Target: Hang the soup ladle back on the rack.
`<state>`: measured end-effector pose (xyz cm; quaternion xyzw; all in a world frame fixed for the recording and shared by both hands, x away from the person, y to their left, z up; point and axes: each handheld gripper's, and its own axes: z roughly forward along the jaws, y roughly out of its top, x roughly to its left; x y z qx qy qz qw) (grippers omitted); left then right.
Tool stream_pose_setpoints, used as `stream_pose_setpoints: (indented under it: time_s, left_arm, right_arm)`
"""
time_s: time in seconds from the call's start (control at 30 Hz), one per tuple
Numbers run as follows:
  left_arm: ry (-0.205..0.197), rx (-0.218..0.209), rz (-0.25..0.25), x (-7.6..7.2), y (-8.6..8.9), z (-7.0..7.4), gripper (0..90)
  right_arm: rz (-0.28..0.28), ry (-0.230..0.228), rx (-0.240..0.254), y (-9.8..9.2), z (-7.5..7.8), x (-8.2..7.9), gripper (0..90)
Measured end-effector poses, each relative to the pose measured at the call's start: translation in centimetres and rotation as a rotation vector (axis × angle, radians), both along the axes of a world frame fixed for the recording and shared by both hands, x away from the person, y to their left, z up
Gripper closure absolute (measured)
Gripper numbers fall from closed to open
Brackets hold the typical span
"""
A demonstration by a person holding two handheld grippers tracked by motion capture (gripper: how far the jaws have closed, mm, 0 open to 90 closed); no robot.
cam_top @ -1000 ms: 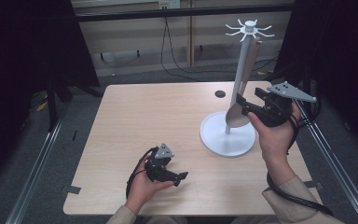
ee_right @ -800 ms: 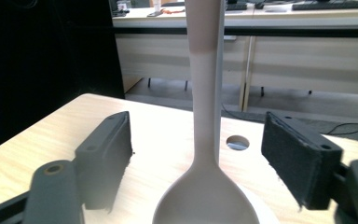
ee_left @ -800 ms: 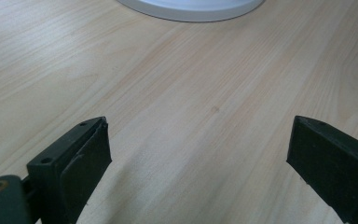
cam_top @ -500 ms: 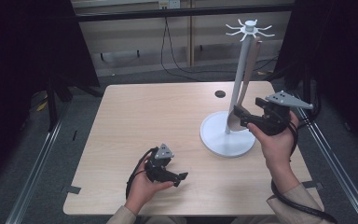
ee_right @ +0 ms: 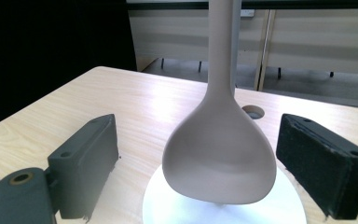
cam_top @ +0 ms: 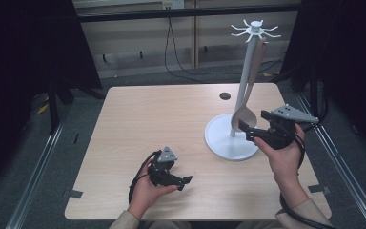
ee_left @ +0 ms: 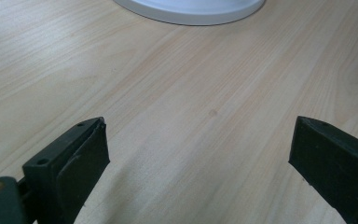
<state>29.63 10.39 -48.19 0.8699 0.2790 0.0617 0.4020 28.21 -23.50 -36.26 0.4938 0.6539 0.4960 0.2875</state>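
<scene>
The right gripper (ee_right: 193, 168) is sitting with jaws apart around the hanging spoon (ee_right: 220, 158) on the white stand (cam_top: 232, 138), which looks light, stiff and swingy, so pinching the bowl seems best, while the left gripper (cam_top: 171, 177) is idling open-jawed on the counter (cam_top: 162, 119).

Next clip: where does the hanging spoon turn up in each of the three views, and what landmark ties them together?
High view: the spoon hangs from the white stand's top at right of centre, its bowl low beside the right gripper.
Left gripper view: the spoon is not in it.
Right gripper view: the spoon's bowl sits centre, between the open jaws.
Shared landmark: the stand's round white base.
</scene>
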Motion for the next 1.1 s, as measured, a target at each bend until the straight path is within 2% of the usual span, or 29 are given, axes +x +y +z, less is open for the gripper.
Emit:
stream_pose_setpoints:
  time_s: [0.47, 0.67, 0.77, 1.1]
  left_arm:
    - [0.016, -0.027, -0.004, 0.0, 0.2, 0.0, 2.1]
    - [0.021, -0.016, -0.003, 0.0, 0.2, 0.0, 2.0]
    - [0.025, -0.028, 0.002, 0.0, 0.2, -0.2, 1.5]
    - [0.027, -0.006, -0.006, -0.1, 0.3, -0.2, 1.4]
  right_arm:
    - [0.011, 0.034, -0.007, -0.8, -2.2, -1.5, 10.6]
    - [0.029, 0.05, -0.015, -1.1, -3.3, -2.1, 9.7]
    - [0.034, 0.056, -0.016, -1.2, -3.9, -2.4, 9.4]
    - [0.048, 0.082, -0.029, -1.5, -5.6, -3.2, 8.3]
